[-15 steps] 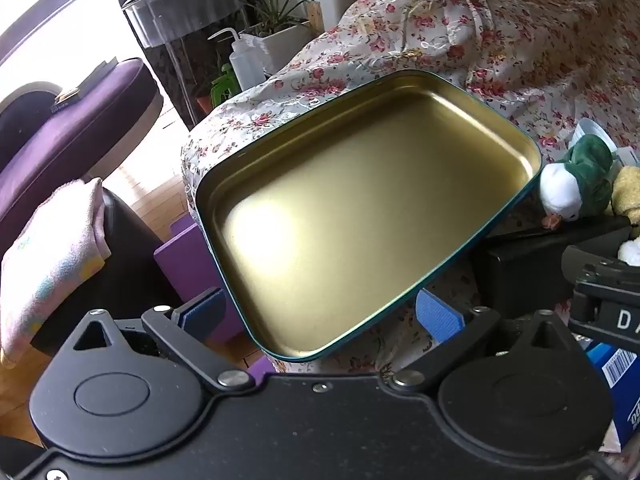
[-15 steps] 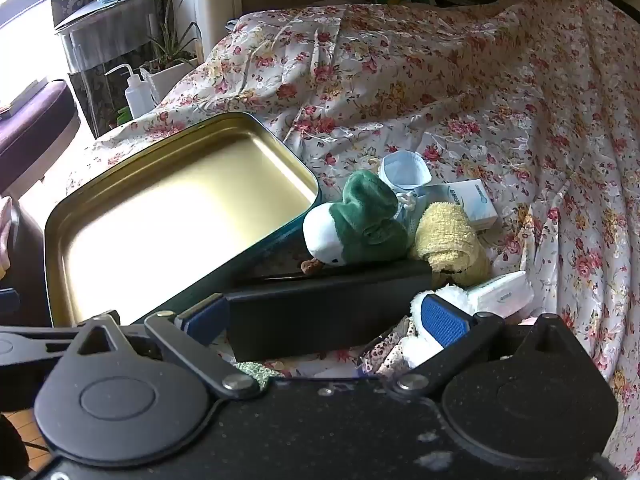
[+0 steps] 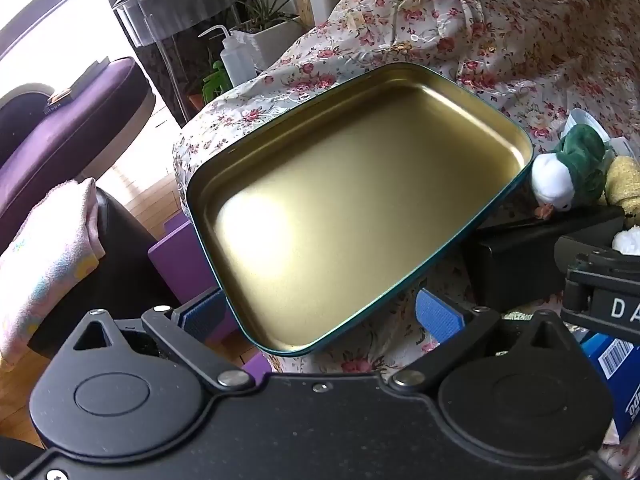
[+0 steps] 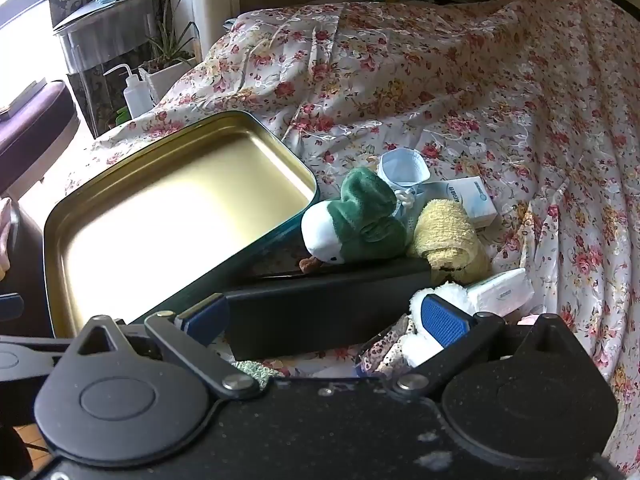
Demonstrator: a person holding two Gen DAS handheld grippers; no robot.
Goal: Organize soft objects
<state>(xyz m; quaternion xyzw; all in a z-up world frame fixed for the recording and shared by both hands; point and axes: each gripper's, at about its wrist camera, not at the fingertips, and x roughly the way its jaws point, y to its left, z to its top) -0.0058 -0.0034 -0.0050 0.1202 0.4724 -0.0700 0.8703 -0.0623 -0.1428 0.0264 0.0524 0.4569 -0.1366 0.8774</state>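
Observation:
A gold-lined teal tin tray [image 3: 516, 184] [image 4: 304, 196] lies on the floral bed cover with nothing in it. To its right lie a green and white plush duck [image 3: 568, 172] [image 4: 356, 224], a yellow knitted cloth [image 4: 448, 236] and a white fluffy piece [image 4: 448, 292]. My left gripper [image 3: 320, 312] is open, its fingers either side of the tray's near corner. My right gripper [image 4: 324, 316] is open, low over a black box [image 4: 320, 304], with its right finger [image 4: 444, 312] beside the white fluffy piece.
Tissue packs [image 4: 472, 200] [image 4: 500, 292] and a white mask [image 4: 400, 168] lie by the toys. A blue carton [image 3: 612, 364] is at the right. Left of the bed are a purple seat [image 3: 60, 132], a pink towel [image 3: 48, 256], a squeeze bottle [image 3: 236, 60] and a plant.

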